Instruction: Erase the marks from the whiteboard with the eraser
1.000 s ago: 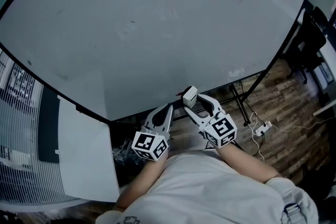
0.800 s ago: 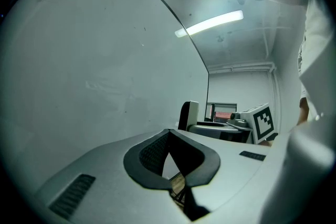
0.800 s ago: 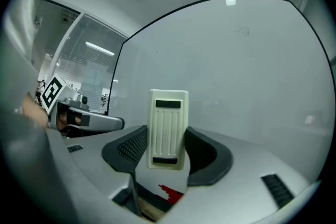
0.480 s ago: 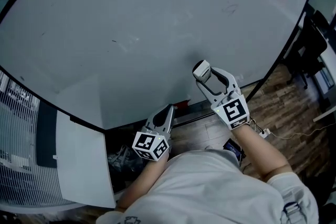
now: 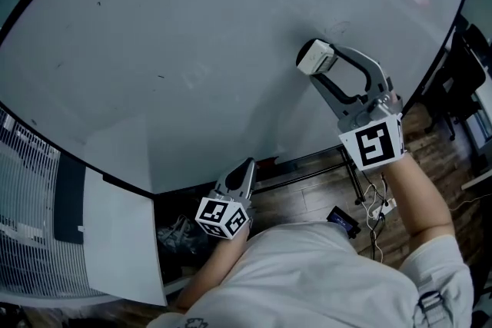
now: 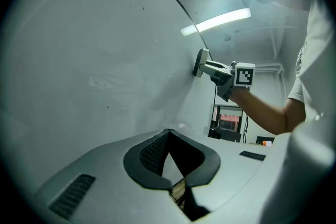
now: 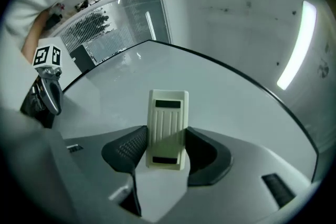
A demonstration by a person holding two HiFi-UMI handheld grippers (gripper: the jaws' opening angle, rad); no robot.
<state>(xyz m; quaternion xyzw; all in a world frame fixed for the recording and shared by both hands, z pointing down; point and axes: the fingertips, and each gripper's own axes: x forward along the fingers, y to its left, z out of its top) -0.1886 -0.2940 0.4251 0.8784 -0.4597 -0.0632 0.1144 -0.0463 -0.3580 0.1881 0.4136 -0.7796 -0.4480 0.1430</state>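
Cream ribbed eraser (image 5: 315,56) clamped between your right gripper (image 5: 324,65) jaws, held against the whiteboard (image 5: 177,34) toward its upper right, your left gripper (image 5: 244,168) low by the board's bottom edge, jaws closed together, nothing between them

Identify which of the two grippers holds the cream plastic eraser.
The right gripper: its tongs clamp the cream ribbed plastic eraser; the left gripper has shut, empty tongs.
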